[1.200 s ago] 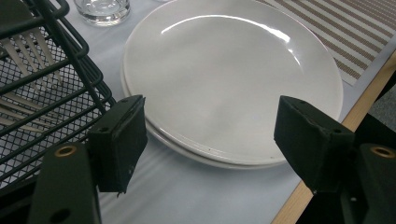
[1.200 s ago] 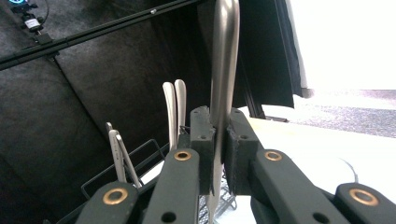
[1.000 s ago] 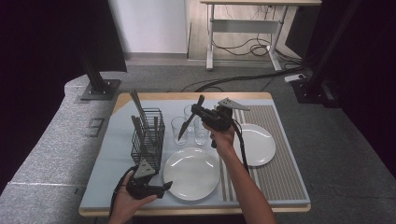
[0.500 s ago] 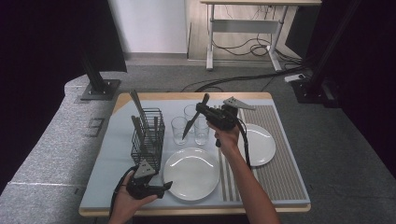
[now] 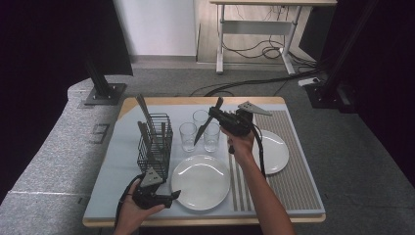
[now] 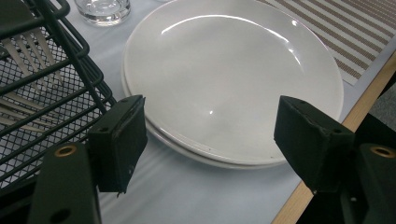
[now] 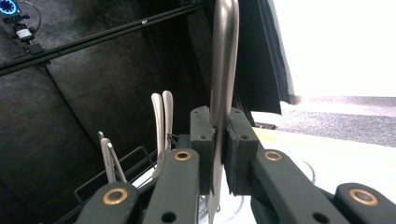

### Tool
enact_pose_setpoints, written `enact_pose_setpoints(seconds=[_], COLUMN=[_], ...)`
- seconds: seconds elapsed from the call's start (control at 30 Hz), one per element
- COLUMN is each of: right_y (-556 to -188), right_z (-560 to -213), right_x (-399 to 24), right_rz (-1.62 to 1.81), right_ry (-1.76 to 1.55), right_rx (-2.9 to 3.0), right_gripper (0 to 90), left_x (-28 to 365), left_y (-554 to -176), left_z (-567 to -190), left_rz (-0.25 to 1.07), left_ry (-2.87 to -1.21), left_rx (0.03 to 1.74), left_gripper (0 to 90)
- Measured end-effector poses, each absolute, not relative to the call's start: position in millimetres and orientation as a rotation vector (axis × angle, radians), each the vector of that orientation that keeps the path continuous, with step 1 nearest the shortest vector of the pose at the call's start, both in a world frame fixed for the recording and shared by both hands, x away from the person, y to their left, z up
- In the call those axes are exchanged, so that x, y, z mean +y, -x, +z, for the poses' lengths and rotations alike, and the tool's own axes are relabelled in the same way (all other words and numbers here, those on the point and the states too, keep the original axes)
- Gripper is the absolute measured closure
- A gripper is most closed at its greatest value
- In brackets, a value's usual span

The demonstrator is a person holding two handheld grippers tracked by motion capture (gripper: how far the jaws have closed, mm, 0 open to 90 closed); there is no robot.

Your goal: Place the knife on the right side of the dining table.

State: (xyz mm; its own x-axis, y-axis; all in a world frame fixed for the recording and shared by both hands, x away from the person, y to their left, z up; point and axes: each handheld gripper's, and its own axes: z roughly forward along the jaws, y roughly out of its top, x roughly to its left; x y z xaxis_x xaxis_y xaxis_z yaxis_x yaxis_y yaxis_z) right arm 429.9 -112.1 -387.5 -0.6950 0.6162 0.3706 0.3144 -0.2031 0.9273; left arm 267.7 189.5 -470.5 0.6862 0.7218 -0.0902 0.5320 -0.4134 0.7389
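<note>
My right gripper (image 5: 214, 115) hangs above the three glasses (image 5: 188, 136), shut on a table knife (image 5: 201, 131). The knife's blade slants down toward the left over the glasses. In the right gripper view the pads clamp the knife's metal handle (image 7: 224, 70), which stands upright between them at my right gripper (image 7: 218, 140). At the table's front left my left gripper (image 5: 169, 196) rests open beside the large white plate (image 5: 200, 181). In the left gripper view my left gripper (image 6: 212, 140) has nothing between its pads, and the plate (image 6: 224, 70) lies just ahead.
A black wire cutlery basket (image 5: 155, 147) with several pieces of cutlery stands left of the plate, close to the left jaw (image 6: 42, 79). A second white plate (image 5: 271, 152) lies on the striped mat (image 5: 293, 181) at the right. The table's wooden front edge (image 6: 369, 98) is near.
My right gripper has shifted a little to the right with the knife still in it. The left gripper has stayed in place.
</note>
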Motion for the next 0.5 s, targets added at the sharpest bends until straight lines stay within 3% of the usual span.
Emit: enact_pose_setpoints(seconds=[0.5], right_y=[-432.6], right_z=[-388.8], right_x=[-115.6], right_rz=[1.979], right_ry=[-1.118], right_rx=[1.815], right_gripper=[83.6], left_x=[190.4], left_y=[-267.6], left_z=[-470.1], left_rz=[0.316], left_ry=[-2.112], left_rx=[0.96], left_gripper=[25.8])
